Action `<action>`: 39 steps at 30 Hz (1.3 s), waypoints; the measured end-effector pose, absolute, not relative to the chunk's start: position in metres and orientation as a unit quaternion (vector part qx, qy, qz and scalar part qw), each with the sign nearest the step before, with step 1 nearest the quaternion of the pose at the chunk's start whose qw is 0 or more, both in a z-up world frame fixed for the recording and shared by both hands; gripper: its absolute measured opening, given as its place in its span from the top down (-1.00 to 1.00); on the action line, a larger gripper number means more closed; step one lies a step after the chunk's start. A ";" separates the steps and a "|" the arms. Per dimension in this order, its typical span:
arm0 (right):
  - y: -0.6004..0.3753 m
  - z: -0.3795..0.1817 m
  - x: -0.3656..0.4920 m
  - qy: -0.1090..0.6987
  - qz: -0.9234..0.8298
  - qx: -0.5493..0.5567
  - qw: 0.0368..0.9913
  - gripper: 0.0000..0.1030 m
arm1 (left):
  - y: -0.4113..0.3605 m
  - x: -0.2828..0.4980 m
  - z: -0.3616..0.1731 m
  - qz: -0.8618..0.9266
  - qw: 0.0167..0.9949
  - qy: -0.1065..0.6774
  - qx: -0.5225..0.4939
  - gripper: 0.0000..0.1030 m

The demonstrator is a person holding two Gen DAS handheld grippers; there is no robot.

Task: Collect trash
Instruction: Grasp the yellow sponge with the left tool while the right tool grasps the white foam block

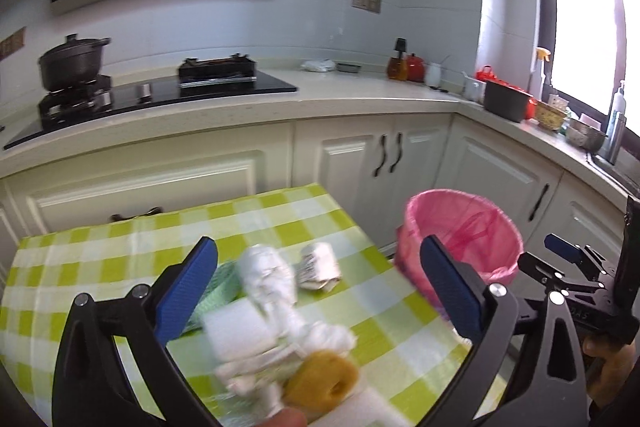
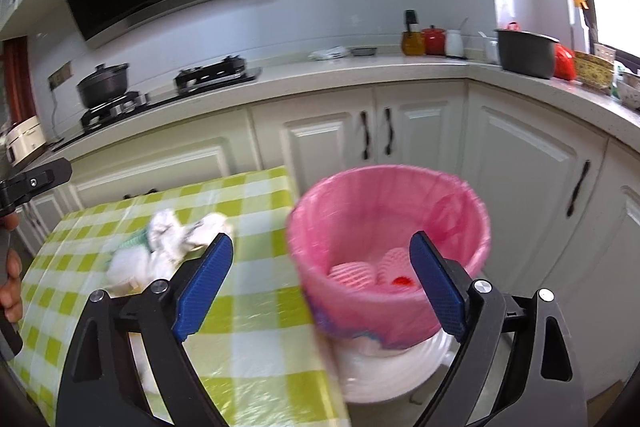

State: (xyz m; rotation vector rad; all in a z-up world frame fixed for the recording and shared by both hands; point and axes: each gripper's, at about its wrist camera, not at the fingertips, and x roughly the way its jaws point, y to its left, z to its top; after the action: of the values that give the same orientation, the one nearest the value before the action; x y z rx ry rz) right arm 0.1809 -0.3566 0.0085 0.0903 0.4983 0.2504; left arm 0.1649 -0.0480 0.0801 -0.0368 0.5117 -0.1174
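Observation:
A pile of trash lies on the green-checked table (image 1: 80,259): crumpled white paper (image 1: 268,275), a small wrapped packet (image 1: 318,265), a white foam block (image 1: 236,333), a green net (image 1: 220,287) and a yellow sponge ring (image 1: 324,379). My left gripper (image 1: 320,291) is open above the pile, holding nothing. A white bin with a pink liner (image 2: 384,251) stands to the right of the table, with pink foam nets (image 2: 360,273) inside. My right gripper (image 2: 324,283) is open and empty, near the bin's rim. The pile shows blurred in the right wrist view (image 2: 168,243).
White cabinets (image 2: 520,163) stand close behind the table and bin. The counter above holds a stove with a black pot (image 1: 72,63), jars and a dark pot (image 2: 524,53). The right gripper's body (image 1: 576,275) shows at the right of the left wrist view.

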 end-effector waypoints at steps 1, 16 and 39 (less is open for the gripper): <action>-0.350 0.006 0.177 0.248 0.132 0.045 0.959 -0.64 | -0.040 0.158 0.078 -0.052 0.966 0.254 -0.019 -0.90; -0.264 -0.046 0.124 0.303 0.212 0.011 0.929 -0.64 | 0.034 0.059 0.011 -0.003 0.952 0.303 -0.042 -0.90; -0.195 -0.091 0.129 0.366 0.281 -0.070 0.884 0.20 | 0.031 0.039 -0.031 -0.019 0.935 0.347 -0.067 -0.90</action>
State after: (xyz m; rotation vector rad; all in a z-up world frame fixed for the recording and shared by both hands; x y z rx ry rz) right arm 0.1293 -0.1953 -0.0908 -0.1454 0.7624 0.5857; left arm 0.0393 0.0313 -0.0313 -0.1360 0.7086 -0.0381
